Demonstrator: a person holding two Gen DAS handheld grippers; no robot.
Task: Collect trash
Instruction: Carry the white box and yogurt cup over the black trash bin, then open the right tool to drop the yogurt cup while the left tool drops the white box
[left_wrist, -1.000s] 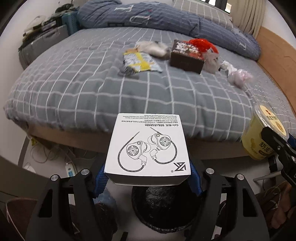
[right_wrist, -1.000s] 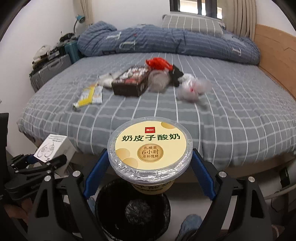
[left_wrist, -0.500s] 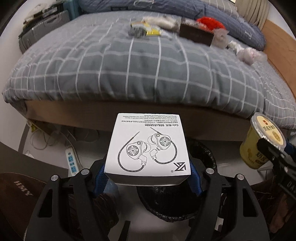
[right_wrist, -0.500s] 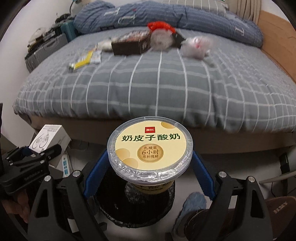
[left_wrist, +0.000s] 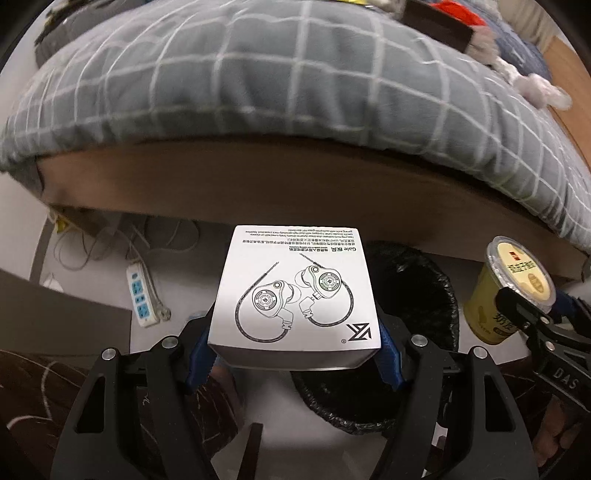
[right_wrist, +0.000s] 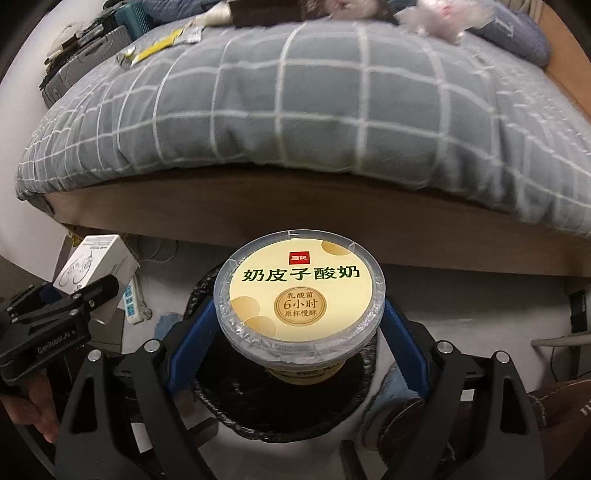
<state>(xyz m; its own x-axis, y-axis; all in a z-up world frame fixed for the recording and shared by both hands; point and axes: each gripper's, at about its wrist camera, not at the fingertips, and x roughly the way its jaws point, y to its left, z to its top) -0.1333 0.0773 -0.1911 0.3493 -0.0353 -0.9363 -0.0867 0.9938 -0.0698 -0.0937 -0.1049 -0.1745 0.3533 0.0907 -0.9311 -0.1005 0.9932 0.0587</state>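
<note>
Trash in two pieces hangs over the bin: a white cardboard earphone box (left_wrist: 295, 291) and a yellow plastic yogurt cup (right_wrist: 300, 301). The left gripper (left_wrist: 293, 354) clamps the box by its side walls between blue pads, its printed face turned toward the camera, text upside down, long axis running away along the fingers. The right gripper (right_wrist: 295, 347) grips the round cup below its crinkled clear rim, foil lid facing the camera, the cup's axis pointing down. Both items hover above a round waste bin (left_wrist: 417, 291) lined with a glossy, wrinkled black bag, standing on the pale floor just beside the wooden bed frame (left_wrist: 295, 184). A grey checked quilt (right_wrist: 295, 103) drapes the bed, soft and puffy, with more wrappers blurred at its far edge
</note>
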